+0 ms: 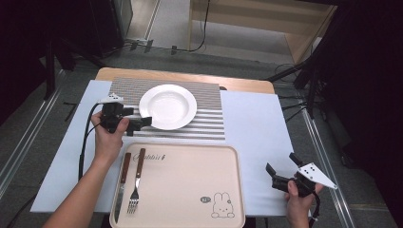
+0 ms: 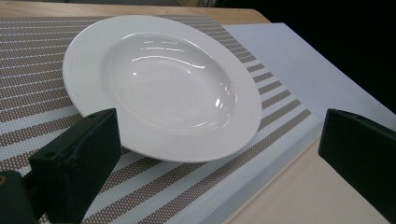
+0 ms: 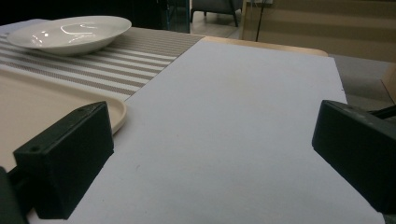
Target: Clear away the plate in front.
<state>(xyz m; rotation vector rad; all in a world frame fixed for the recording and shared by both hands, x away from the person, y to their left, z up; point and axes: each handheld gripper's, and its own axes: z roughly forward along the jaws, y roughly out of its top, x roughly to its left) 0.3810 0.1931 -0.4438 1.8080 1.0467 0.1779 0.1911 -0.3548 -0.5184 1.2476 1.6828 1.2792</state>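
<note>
Surface [image 1: 256, 123] covered in pale sheet, grey floor around it. My left claw [image 1: 138, 124] gapes wide and empty just beside the near-left rim of the round white plate [image 1: 167, 106], which sits upright on the striped mat [image 1: 209, 118] toward the far edge. Fork [image 1: 136, 183] and knife [image 1: 121, 180] lie lengthwise at the tray's [image 1: 190, 190] left side. My right claw [image 1: 280, 168], wide open and empty, hovers near the near-right corner.

The tray [image 1: 190, 190] bears cursive lettering near its top edge, too small to read; a rabbit drawing sits at its corner.
</note>
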